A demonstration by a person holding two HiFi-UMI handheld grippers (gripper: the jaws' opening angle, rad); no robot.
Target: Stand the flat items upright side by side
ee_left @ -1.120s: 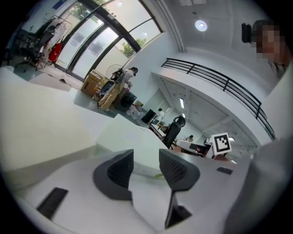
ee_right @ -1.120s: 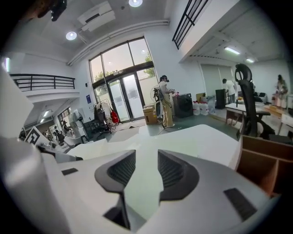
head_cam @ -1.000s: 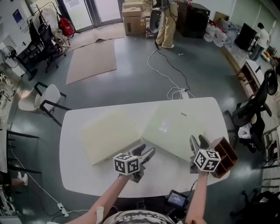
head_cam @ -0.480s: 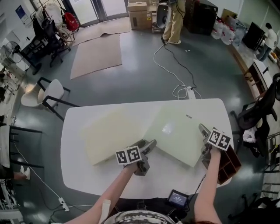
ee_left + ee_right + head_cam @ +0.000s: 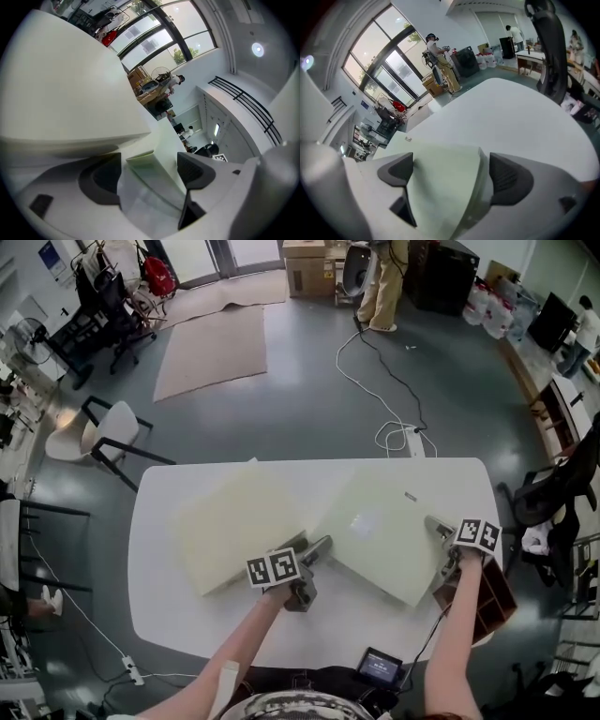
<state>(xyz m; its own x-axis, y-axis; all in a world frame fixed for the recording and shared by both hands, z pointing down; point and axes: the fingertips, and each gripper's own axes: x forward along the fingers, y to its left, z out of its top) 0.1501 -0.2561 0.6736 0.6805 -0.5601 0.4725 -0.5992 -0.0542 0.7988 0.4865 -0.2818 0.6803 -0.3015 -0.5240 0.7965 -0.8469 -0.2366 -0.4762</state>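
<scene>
On the tabletop [image 5: 164, 615], the left board [image 5: 234, 521] lies flat at 9 o'clock, the right board [image 5: 384, 521] at 3. The left gripper [image 5: 314, 551] and right gripper [image 5: 439, 527] straddle the right board's corners, jaws opening, not pinching.

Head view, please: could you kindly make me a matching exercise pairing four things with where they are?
1. cream panel
2. pale green panel
3. wooden rack
4. white chair

A. on the floor, left of the table
B. lying on the table's right half
C. at the table's near right corner
D. lying on the table's left half

Pairs: 1-D, 2-B, 3-C, 4-A.
</scene>
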